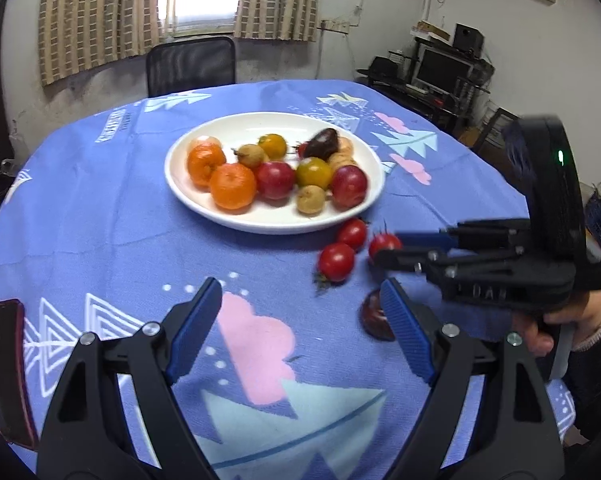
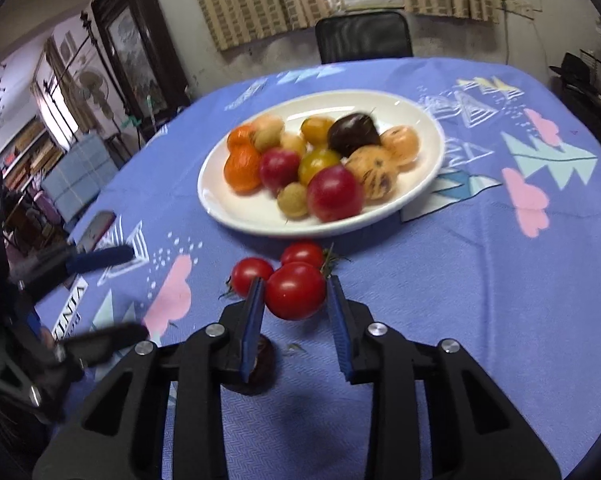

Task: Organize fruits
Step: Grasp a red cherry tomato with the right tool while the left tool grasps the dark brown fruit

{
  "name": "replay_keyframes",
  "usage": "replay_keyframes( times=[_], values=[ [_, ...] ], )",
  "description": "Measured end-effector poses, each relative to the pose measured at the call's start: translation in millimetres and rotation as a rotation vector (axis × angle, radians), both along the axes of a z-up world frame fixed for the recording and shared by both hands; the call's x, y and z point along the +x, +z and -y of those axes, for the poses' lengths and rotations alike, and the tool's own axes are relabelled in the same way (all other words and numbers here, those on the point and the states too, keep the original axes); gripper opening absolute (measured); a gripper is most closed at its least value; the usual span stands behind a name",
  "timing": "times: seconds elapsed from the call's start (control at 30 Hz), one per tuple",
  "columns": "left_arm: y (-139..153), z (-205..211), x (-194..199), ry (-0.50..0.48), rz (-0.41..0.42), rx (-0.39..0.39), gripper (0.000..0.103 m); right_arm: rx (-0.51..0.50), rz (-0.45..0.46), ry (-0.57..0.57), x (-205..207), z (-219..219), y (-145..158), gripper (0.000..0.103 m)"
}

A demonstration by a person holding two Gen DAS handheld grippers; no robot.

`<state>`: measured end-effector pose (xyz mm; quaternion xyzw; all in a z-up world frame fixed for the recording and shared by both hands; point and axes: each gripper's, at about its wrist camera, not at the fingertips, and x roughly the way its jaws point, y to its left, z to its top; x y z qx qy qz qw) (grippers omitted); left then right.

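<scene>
The right claw (image 2: 295,300) has its two blue pads set either side of a red tomato (image 2: 295,290), the left pad against the fruit's skin and the right pad at its other flank; whether that second pad presses the tomato or stops a hair short I cannot tell, so the grip is uncertain. Just beyond the claw's tips sit two more red tomatoes (image 2: 252,276), touching the first, all three on the blue patterned cloth of the bench (image 2: 480,280). Farther ahead of the claw stands a white plate (image 2: 420,196) heaped with fruit: orange mandarins (image 2: 242,168), red plums (image 2: 334,194), yellow-green round fruits, small tan ones and a dark purple one (image 2: 352,130). Under the claw's left finger, close to its base, lies another dark purplish fruit (image 2: 262,364), partly hidden. The left claw (image 1: 300,328) hangs wide open and empty over the cloth, nearer the bench edge; that same dark fruit (image 1: 374,318) lies just behind its right pad, and the tomato cluster (image 1: 336,262) sits ahead of it to the right, where the other claw (image 1: 384,252) reaches in, gripped by a hand (image 1: 556,320). A dark red phone-like object (image 1: 6,368) lies far to its left.
</scene>
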<state>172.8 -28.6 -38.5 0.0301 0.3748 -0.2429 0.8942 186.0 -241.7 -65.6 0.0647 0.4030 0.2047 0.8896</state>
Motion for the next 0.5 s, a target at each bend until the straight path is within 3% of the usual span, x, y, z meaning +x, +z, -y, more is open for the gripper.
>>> replay_keyframes(
  times=[0.07, 0.17, 0.3, 0.5],
  values=[
    [-1.5, 9.9, -5.1, -0.044, -0.009, -0.018, 0.082, 0.015, 0.001, -0.027, 0.0, 8.8, 2.2, 0.032],
    [-8.7, 29.8, -13.0, -0.123, -0.030, -0.019, 0.069, 0.022, 0.002, -0.060, 0.7, 17.3, 3.7, 0.032],
    [-22.7, 47.4, -15.8, -0.152, -0.070, -0.001, 0.061, 0.023, 0.009, -0.062, -0.1, 18.4, 5.4, 0.032],
    [-33.5, 55.4, -15.6, -0.130, -0.081, 0.021, 0.061, 0.013, 0.013, -0.050, -1.4, 16.1, 5.6, 0.032]
  ],
)
